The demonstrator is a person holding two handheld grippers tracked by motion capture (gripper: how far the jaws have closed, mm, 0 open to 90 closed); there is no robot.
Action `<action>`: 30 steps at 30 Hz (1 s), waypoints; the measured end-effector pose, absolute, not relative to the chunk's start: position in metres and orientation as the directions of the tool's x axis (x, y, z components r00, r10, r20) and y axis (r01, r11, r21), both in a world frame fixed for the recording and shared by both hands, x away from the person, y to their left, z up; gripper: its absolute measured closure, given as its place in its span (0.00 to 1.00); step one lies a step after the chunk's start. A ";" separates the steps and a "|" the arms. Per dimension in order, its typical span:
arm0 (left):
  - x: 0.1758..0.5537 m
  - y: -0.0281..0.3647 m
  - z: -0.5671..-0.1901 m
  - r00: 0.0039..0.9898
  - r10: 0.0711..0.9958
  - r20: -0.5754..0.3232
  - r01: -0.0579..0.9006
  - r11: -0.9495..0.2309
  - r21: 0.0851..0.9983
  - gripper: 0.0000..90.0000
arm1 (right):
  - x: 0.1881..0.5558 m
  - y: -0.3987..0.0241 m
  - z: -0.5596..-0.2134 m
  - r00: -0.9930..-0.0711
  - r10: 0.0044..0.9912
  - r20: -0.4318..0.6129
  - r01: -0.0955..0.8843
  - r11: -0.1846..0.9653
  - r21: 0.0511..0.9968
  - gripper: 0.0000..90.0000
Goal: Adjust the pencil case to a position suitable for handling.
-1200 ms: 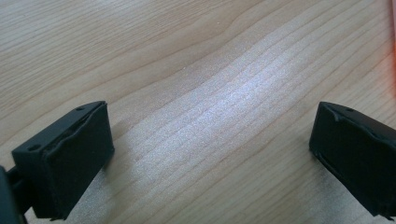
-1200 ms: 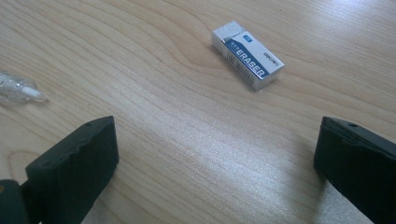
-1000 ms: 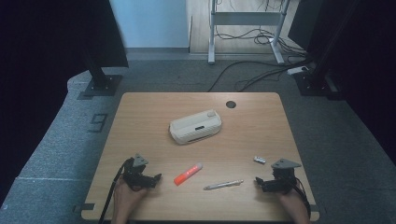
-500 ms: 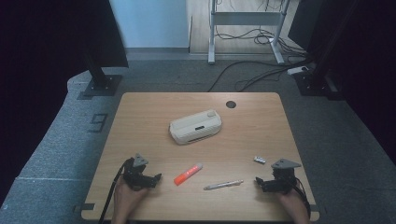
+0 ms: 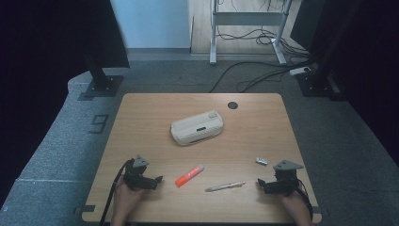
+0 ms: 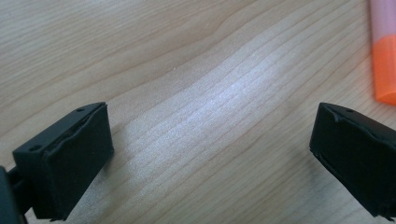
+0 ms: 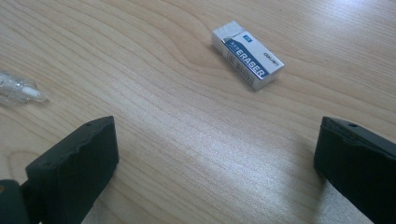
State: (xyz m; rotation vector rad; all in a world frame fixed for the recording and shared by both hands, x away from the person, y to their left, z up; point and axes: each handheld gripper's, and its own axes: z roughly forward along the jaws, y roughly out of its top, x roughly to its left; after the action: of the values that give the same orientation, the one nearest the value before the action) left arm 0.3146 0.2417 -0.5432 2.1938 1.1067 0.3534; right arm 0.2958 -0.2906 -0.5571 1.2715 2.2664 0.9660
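An orange highlighter (image 5: 189, 175) lies near the front of the wooden table (image 5: 141, 122), with a clear pen (image 5: 225, 187) to its right and a small eraser (image 5: 261, 161) farther right. A white pencil case (image 5: 196, 128) sits mid-table. My left gripper (image 5: 157, 179) rests at the front left, open, with bare wood between its jaws and the highlighter (image 6: 384, 51) just beyond its right jaw. My right gripper (image 5: 260, 183) rests at the front right, open, facing the eraser (image 7: 247, 55), with the pen tip (image 7: 18, 89) at the far left.
A round black grommet (image 5: 232, 105) sits near the table's far edge. Beyond the table are grey carpet, black stand feet (image 5: 101, 87), cables (image 5: 263, 75) and a metal frame.
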 end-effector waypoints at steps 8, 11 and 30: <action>0.318 0.234 -0.531 0.627 0.775 -0.073 0.600 -0.421 0.680 0.00 | 0.296 -0.291 -0.557 -0.526 0.850 0.014 0.599 0.359 0.716 0.00; 0.320 0.231 -0.527 0.639 0.766 -0.073 0.583 -0.419 0.696 0.00 | 0.296 -0.291 -0.557 -0.526 0.850 0.014 0.599 0.359 0.716 0.00; 0.355 0.205 -0.497 0.689 0.717 -0.105 0.570 -0.446 0.690 0.01 | 0.296 -0.291 -0.557 -0.526 0.850 0.014 0.599 0.359 0.716 0.00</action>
State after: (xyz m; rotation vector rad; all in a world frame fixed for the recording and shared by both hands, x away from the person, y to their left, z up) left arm 0.3548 0.2054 -0.4970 2.1738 0.9805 0.2607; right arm 0.2958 -0.2906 -0.5571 1.2713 2.2662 0.9661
